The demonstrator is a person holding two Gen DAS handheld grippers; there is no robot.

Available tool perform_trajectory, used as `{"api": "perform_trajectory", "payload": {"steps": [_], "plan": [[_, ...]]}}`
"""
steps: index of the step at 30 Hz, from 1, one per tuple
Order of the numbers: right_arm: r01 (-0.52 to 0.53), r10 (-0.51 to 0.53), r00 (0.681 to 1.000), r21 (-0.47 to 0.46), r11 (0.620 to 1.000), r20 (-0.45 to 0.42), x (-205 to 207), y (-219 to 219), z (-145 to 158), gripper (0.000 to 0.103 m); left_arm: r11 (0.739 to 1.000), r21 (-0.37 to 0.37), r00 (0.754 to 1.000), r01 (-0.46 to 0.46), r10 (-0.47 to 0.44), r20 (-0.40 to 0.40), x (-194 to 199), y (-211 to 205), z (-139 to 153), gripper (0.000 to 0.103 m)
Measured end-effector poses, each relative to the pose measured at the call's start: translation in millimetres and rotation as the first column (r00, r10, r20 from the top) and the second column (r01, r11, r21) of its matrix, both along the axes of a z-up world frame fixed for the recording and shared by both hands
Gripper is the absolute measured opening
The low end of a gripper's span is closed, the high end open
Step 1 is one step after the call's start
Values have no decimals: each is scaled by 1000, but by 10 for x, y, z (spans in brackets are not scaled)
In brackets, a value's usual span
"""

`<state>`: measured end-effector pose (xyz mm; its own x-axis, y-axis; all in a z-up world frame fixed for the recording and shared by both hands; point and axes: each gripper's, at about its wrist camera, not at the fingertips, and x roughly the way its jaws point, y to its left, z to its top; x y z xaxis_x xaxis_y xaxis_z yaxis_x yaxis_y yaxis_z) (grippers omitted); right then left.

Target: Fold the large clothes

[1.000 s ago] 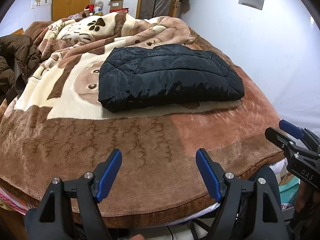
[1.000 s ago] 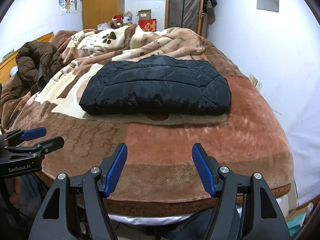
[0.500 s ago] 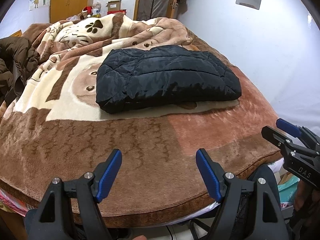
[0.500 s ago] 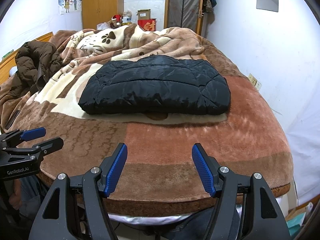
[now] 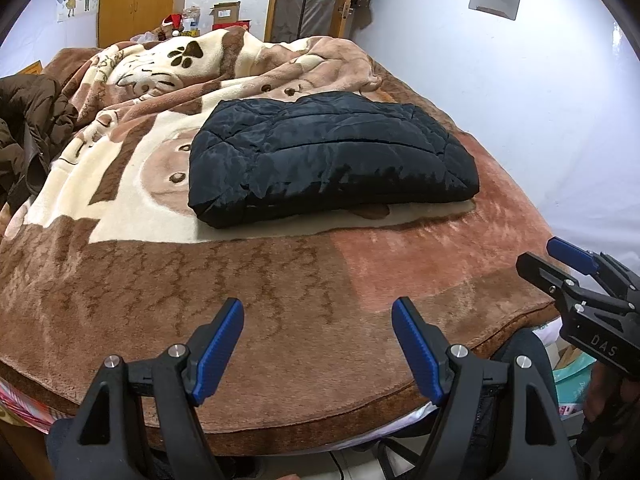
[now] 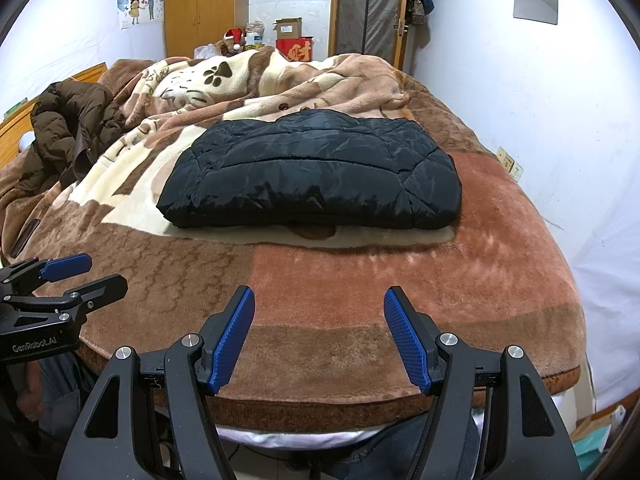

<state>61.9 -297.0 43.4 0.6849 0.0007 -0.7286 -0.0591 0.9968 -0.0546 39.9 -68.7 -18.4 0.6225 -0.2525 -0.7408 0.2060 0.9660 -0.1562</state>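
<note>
Black quilted puffer jacket (image 5: 332,156), folded into a thick rectangular bundle, lies in the left wrist view on the brown and cream plush animal-print blanket (image 5: 240,280) that covers the bed, towards its middle and well apart from the near edge. The left gripper (image 5: 318,338), black with blue ribbed pads, hangs over that near edge with its jaws spread wide and nothing between them. At the right border the right gripper (image 5: 560,260) shows side on, also empty. A crumpled dark brown padded coat (image 5: 28,128) lies at the far left.

From the right wrist view the folded jacket (image 6: 312,172) sits straight ahead on the blanket (image 6: 360,280) (a paw print shows behind it). The right gripper (image 6: 319,334) stands wide apart and holds nothing; the left gripper (image 6: 80,272) pokes in at the left, empty. The brown coat (image 6: 68,132) is heaped beyond it.
</note>
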Motion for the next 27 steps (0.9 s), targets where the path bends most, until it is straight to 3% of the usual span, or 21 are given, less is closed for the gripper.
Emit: {"api": "perform_trajectory", "payload": {"steps": [27], "plan": [[-2, 2, 1000, -1, 1000, 0, -1, -12, 0, 67, 1000, 14, 1000, 18, -18, 0, -9, -68, 25, 78]]}}
